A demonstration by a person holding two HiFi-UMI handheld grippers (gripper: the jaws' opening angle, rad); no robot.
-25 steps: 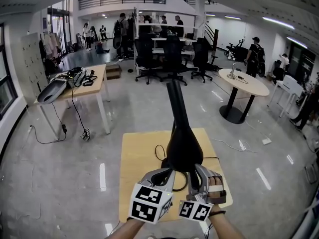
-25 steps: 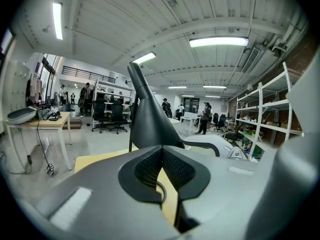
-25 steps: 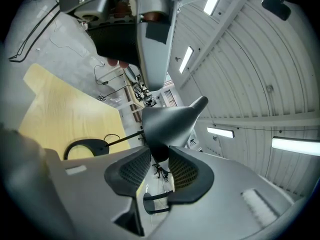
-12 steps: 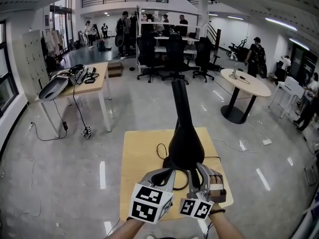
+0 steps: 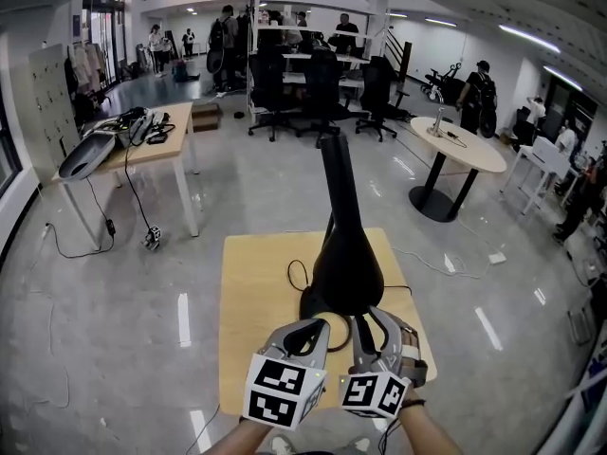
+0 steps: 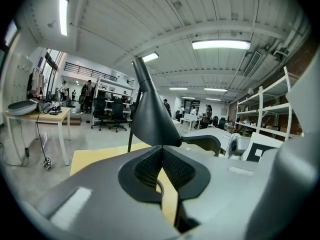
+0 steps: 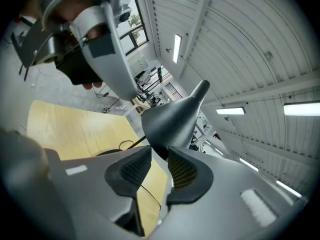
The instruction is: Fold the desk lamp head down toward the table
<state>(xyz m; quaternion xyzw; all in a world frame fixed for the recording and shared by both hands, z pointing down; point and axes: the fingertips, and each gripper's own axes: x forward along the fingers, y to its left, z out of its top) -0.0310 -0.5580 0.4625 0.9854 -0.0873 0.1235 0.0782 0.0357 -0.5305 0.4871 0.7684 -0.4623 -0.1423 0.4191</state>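
A black desk lamp stands on a small wooden table [image 5: 248, 297]. Its cone-shaped head [image 5: 347, 263] hangs wide end down, and the neck [image 5: 337, 173] rises from it. My left gripper [image 5: 319, 329] reaches the head's lower rim from the left; its pads [image 6: 150, 166] are pressed together on the thin rim of the lamp head [image 6: 152, 116]. My right gripper [image 5: 368, 320] holds the same rim from the right. In the right gripper view the rim of the lamp head [image 7: 170, 119] sits between the pads [image 7: 182, 171] of that gripper [image 7: 159, 156], whose jaws are closing.
The lamp's round base [image 5: 318, 306] and a looped black cable [image 5: 296, 278] lie on the table under the head. A desk [image 5: 142, 145] with gear stands at the left, a round table [image 5: 460, 150] at the right, and office chairs and people at the back.
Both grippers have stayed at the lamp head's lower rim and sunk a little with it. The whole view has shifted slightly.
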